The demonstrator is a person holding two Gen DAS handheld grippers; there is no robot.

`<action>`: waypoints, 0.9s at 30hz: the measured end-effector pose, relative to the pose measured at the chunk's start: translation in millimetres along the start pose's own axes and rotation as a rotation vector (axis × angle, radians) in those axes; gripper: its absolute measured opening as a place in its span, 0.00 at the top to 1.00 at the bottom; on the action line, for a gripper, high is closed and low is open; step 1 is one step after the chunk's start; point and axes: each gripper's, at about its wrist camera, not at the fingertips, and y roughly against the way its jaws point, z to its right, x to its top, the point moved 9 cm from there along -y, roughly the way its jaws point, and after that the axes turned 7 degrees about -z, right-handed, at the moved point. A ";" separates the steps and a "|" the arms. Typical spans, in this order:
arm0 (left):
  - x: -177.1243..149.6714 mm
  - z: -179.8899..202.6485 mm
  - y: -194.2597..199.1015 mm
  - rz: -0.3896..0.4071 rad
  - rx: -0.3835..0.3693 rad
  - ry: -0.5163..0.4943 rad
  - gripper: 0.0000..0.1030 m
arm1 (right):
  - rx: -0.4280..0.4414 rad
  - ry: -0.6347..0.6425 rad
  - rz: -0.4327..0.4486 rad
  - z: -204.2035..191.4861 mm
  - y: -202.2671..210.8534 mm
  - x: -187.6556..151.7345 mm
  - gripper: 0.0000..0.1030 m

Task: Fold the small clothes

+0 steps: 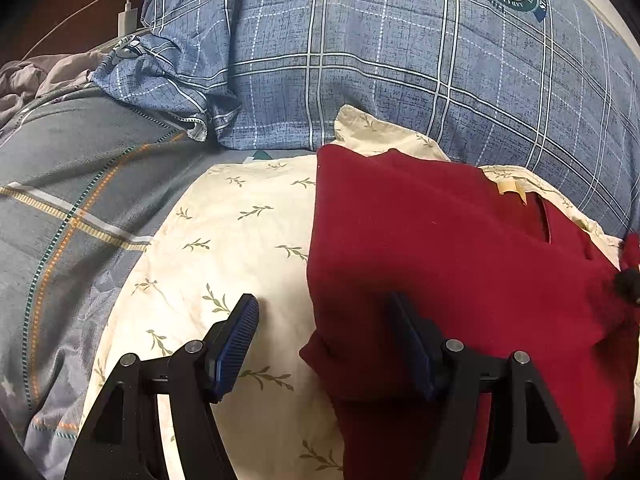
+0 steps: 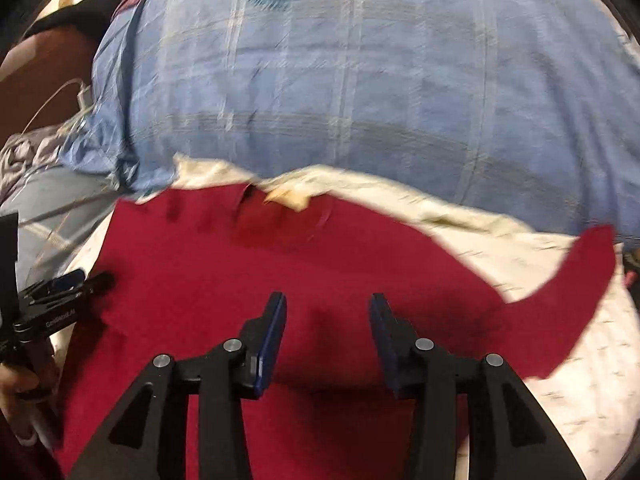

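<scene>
A dark red garment (image 1: 440,260) lies spread flat on a cream leaf-print cloth (image 1: 240,240), its collar label (image 1: 510,190) towards the back. My left gripper (image 1: 324,320) is open and low at the garment's left edge: one finger stands over the cream cloth, the other over the red fabric, and neither pad presses on it. In the blurred right wrist view my right gripper (image 2: 328,304) hangs open above the red garment (image 2: 200,260) with nothing between its fingers. One sleeve (image 2: 580,272) stretches out to the right. The left gripper (image 2: 60,292) shows at the left edge.
A bulky blue plaid quilt (image 1: 400,60) rises right behind the garment. A grey striped blanket (image 1: 80,180) lies to the left, with a white charger and cable (image 1: 126,16) at the far back left. A hand (image 2: 16,384) holds the left gripper's handle.
</scene>
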 end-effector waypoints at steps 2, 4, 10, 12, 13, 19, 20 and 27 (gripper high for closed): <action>-0.1 -0.2 -0.6 -0.003 -0.002 0.000 0.35 | 0.008 0.007 -0.022 -8.3 -13.0 -2.7 0.57; 0.4 -0.5 -1.1 -0.006 -0.006 0.000 0.35 | 0.023 0.003 -0.050 -15.6 -27.3 -4.3 0.57; 3.0 0.1 -1.7 -0.007 -0.003 -0.002 0.35 | 0.009 -0.002 -0.080 -23.2 -51.7 -8.6 0.56; 4.4 -0.1 -1.1 -0.004 -0.002 -0.005 0.35 | 0.004 -0.006 -0.081 -23.0 -51.1 -8.8 0.55; 5.1 -0.1 -0.5 -0.001 -0.001 -0.006 0.35 | 0.004 -0.006 -0.081 -23.0 -51.1 -8.8 0.55; 7.7 1.6 15.2 0.058 0.034 -0.034 0.35 | 0.032 -0.038 -0.075 -19.1 -28.5 -17.2 0.53; 7.1 2.6 18.8 0.067 0.034 -0.039 0.35 | 0.030 -0.045 -0.068 -16.4 -22.7 -19.8 0.52; 1.0 8.2 47.2 0.144 0.052 -0.085 0.35 | 0.011 -0.085 -0.045 4.8 7.5 -34.7 0.46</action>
